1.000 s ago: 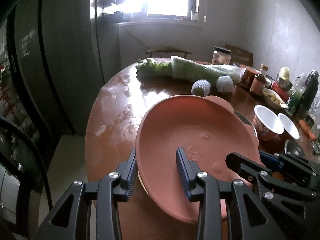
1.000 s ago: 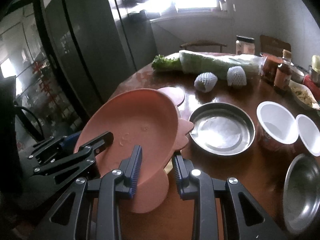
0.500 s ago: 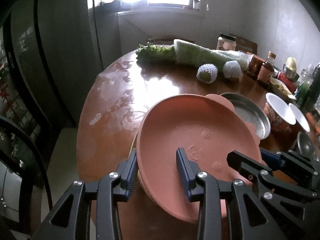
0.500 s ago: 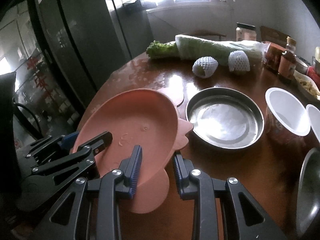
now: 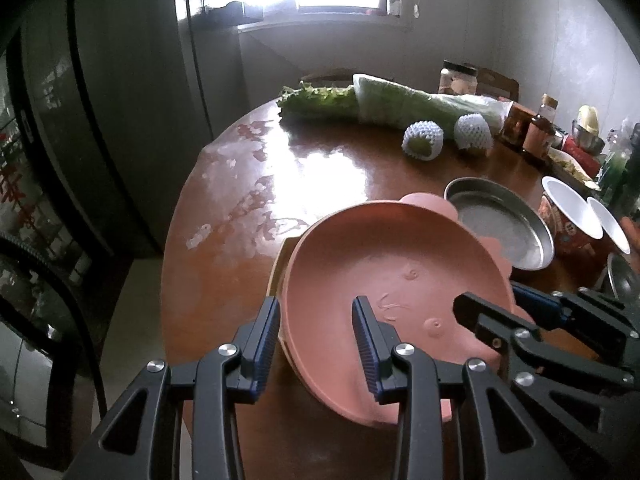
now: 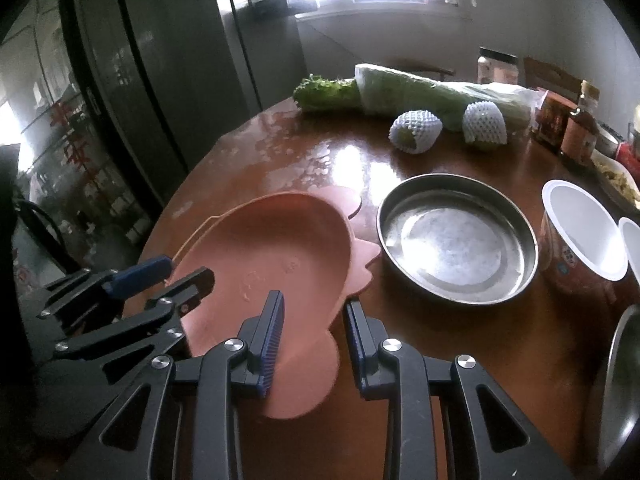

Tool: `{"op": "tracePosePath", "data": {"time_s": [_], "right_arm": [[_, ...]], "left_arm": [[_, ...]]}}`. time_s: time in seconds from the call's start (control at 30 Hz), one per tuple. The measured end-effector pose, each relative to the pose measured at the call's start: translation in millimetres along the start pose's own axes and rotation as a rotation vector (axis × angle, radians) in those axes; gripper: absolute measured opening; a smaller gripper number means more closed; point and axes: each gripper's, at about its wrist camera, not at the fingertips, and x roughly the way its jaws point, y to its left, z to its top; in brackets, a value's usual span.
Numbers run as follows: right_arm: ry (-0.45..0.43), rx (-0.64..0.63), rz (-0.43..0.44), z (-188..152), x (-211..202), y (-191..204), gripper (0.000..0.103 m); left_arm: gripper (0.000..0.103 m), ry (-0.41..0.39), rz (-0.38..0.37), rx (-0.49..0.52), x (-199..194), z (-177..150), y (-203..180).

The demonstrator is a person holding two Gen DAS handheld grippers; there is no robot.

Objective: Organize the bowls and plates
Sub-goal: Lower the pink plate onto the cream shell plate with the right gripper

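Note:
A pink pig-shaped plate (image 5: 384,280) is held near the table's front edge, over a pale yellow plate (image 5: 278,268) whose rim shows beneath it. My left gripper (image 5: 316,336) straddles the pink plate's left rim, jaws spread a little wider than the rim. My right gripper (image 6: 314,332) straddles the plate's right rim (image 6: 280,256) the same way. Each gripper shows in the other's view. A steel round dish (image 6: 456,240) sits just right of the pink plate.
Round brown wooden table (image 5: 248,184). White paper cups (image 6: 580,236) and a steel bowl (image 6: 620,392) stand at the right. Cabbage (image 5: 416,104), two net-wrapped fruits (image 5: 424,140), jars and bottles lie at the back. A dark fridge (image 5: 100,100) stands to the left.
Both grippers have come down and tilted with the pink plate, which now lies lower and flatter above the yellow plate. Both pairs of jaws stand a little wider.

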Motion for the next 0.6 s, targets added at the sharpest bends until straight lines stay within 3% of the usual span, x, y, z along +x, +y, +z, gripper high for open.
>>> {"op": "tracePosePath", "data": {"time_s": [0.37, 0.6], "right_arm": [[0.002, -0.02, -0.009, -1, 2, 4, 0.033], [0.014, -0.045, -0.003, -1, 4, 7, 0.034]], "left_arm": [[0.039, -0.019, -0.004, -0.049, -9, -2, 16], [0.043, 0.019, 0.004, -0.062, 2, -3, 22]]}}
